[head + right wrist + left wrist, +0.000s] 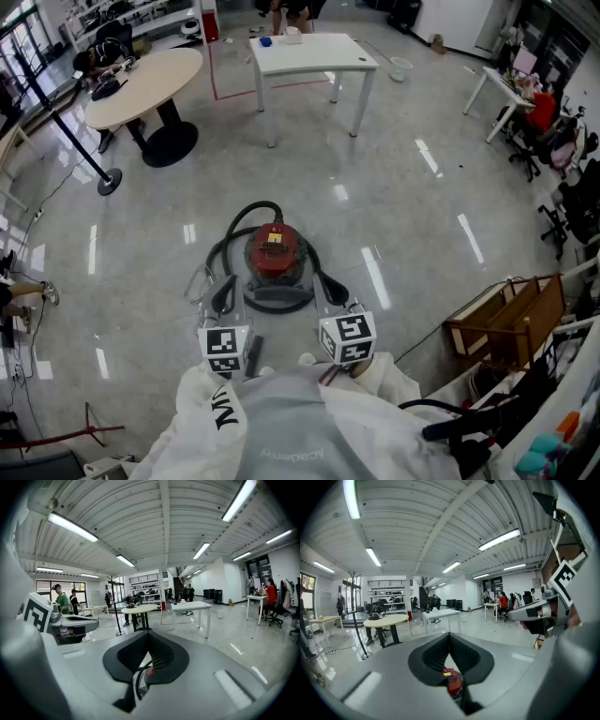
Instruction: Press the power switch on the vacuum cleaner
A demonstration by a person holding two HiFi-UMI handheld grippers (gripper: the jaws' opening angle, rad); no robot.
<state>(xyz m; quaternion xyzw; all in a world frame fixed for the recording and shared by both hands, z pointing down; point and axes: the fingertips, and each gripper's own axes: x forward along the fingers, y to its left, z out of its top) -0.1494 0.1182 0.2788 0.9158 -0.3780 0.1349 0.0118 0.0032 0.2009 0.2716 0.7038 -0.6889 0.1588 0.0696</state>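
Glossy grey floor [422, 216] all around me, a white table [314, 52] at the far end and a round beige table [150, 80] off to its left. Right in front of me on the floor sits the vacuum cleaner [275, 258], red dome on top, grey base, its black hose [246, 217] looping round behind it. My left gripper [223, 295] hangs just beside its near-left edge and my right gripper [333, 291] just beside its near-right edge; whether either touches it I can't tell. Each one's own view shows its fingers closed tip to tip, nothing between them. The left gripper view catches the red body [452, 680] through the gap under the closed fingers [433, 656]; the right gripper view gets only a curve of hose [138, 679] and a sliver of red there. Those two views also show the ceiling lights, which the head view doesn't. Each marker cube [225, 349] carries black-and-white squares. Small yellow label [275, 237] on the red dome, seen only from the head view, too small to read. My white top has print on it, upside down from here, not legible.
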